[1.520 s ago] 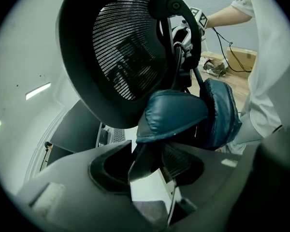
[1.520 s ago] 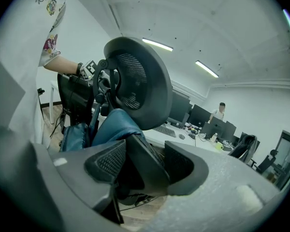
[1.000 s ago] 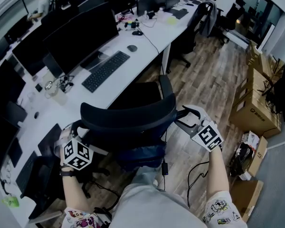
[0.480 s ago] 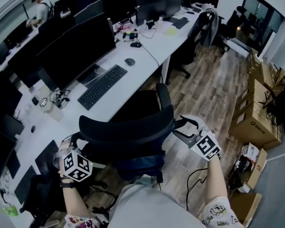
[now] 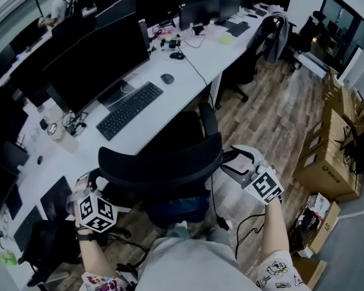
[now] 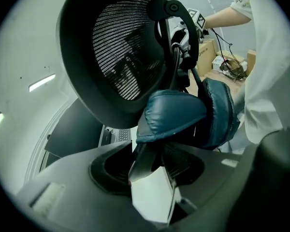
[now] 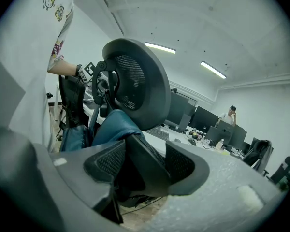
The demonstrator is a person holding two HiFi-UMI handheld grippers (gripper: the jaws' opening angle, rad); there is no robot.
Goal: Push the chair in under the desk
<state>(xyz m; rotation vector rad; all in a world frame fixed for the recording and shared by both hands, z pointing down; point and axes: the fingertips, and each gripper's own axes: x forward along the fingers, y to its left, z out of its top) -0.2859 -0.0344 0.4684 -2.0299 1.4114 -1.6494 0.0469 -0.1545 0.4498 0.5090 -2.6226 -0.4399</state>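
A black mesh-backed office chair (image 5: 161,162) with a blue cushion (image 5: 176,208) stands at the white desk (image 5: 194,56), its seat partly under the desktop. My left gripper (image 5: 90,179) holds the left rim of the chair's back. My right gripper (image 5: 232,160) holds the right rim. In the left gripper view a strip of the chair's frame fills the gap of my left gripper (image 6: 150,166), below the mesh back (image 6: 121,57). In the right gripper view a dark bar of the frame sits between the ribbed pads of my right gripper (image 7: 142,168).
On the desk lie a keyboard (image 5: 127,109) and a mouse (image 5: 167,77) before a large monitor (image 5: 97,59). Cardboard boxes (image 5: 330,162) stand at the right. Cables (image 5: 249,223) trail over the wood floor. Another chair (image 5: 264,35) is farther along the desk. A person (image 5: 57,2) stands far back.
The chair has rolled closer to the desk with both grippers still on its back. The desk's edge and keyboard now sit nearer the chair's top.
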